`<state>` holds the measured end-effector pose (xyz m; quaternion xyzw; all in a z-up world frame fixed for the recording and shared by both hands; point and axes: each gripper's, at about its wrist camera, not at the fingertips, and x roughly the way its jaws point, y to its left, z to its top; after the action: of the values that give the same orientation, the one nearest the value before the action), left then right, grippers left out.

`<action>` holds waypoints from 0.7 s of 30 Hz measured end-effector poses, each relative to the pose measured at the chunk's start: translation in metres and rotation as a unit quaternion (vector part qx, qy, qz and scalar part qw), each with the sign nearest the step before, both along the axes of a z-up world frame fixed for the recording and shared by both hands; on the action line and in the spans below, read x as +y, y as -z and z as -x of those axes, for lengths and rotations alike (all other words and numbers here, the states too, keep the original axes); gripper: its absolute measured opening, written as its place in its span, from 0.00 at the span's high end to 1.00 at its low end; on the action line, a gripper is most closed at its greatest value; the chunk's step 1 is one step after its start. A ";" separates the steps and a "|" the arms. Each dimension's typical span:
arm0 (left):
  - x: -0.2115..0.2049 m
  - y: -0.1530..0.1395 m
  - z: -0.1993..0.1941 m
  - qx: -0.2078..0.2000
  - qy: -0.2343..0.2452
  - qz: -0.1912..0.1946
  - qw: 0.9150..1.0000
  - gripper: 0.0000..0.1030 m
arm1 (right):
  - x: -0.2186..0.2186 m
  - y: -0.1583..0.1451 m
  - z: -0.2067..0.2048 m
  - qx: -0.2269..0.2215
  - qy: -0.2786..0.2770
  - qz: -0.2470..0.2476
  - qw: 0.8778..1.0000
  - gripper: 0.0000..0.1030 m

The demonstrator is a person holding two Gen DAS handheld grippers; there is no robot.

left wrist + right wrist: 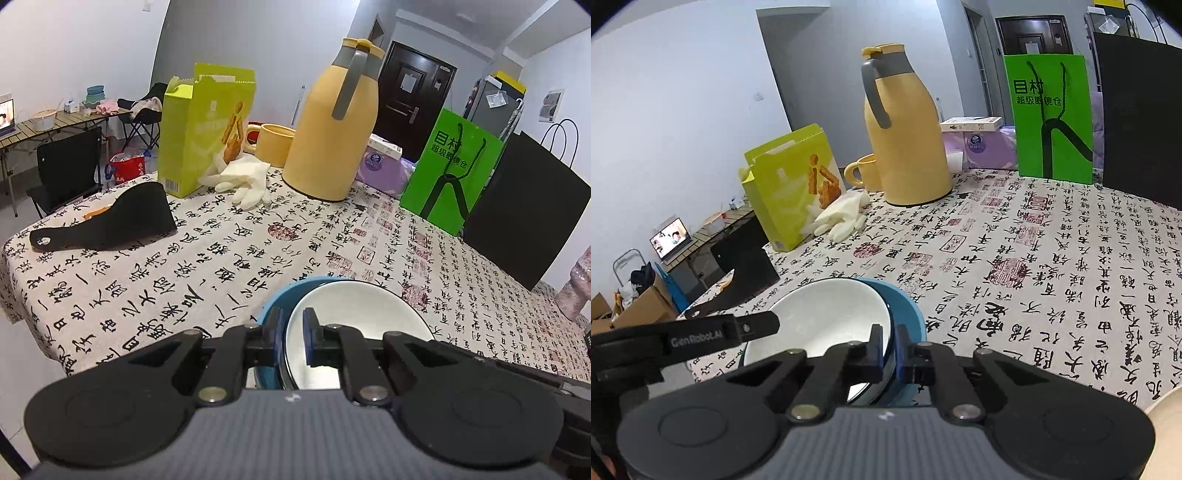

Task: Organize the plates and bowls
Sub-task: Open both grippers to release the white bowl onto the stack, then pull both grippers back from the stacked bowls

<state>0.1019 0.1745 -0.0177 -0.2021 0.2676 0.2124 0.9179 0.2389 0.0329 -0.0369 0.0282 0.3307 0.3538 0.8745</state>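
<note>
At lower centre of both wrist views, the white bowl (354, 317) sits nested in the blue bowl (908, 314), with left tongs (293, 338) and right tongs (890, 347) clamped on opposite rims.

L gripper (293, 334) clamps white bowl (358, 325) rim (blue bowl (275, 308) outside).

Both wrist cams are sitting low and close, looking toward 12 o'clock, sharing the yellow thermos (332, 125) (905, 125).
</note>
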 end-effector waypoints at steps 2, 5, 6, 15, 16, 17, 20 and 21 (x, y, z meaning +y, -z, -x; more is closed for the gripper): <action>-0.001 -0.002 0.003 -0.005 0.002 -0.002 1.000 0.85 | -0.004 -0.003 0.001 -0.004 0.001 -0.007 1.000 0.89; -0.005 -0.007 0.007 -0.018 0.006 -0.010 1.000 0.67 | -0.009 -0.007 0.004 -0.010 0.006 -0.013 1.000 0.88; -0.007 -0.009 0.009 -0.021 0.007 -0.016 1.000 0.64 | -0.011 -0.007 0.005 -0.012 0.007 -0.016 1.000 0.87; -0.019 -0.017 0.021 -0.040 0.012 -0.059 0.997 0.29 | -0.033 -0.009 0.009 -0.020 0.015 -0.037 0.999 0.20; -0.020 -0.017 0.023 -0.044 0.012 -0.062 0.997 0.22 | -0.034 -0.009 0.009 -0.022 0.016 -0.038 0.999 0.15; -0.020 -0.018 0.025 -0.048 0.012 -0.065 0.997 0.20 | -0.036 -0.010 0.010 -0.024 0.016 -0.039 0.999 0.09; -0.023 -0.020 0.032 -0.062 0.014 -0.075 0.995 0.10 | -0.041 -0.011 0.015 -0.028 0.022 -0.035 0.999 0.00; -0.024 -0.021 0.035 -0.069 0.016 -0.078 0.994 0.00 | -0.044 -0.011 0.017 -0.033 0.025 -0.036 0.998 0.00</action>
<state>0.0673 0.1508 0.0032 -0.1397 0.1894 0.2029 0.9505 0.2214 -0.0110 -0.0257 0.0564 0.2874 0.3446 0.8919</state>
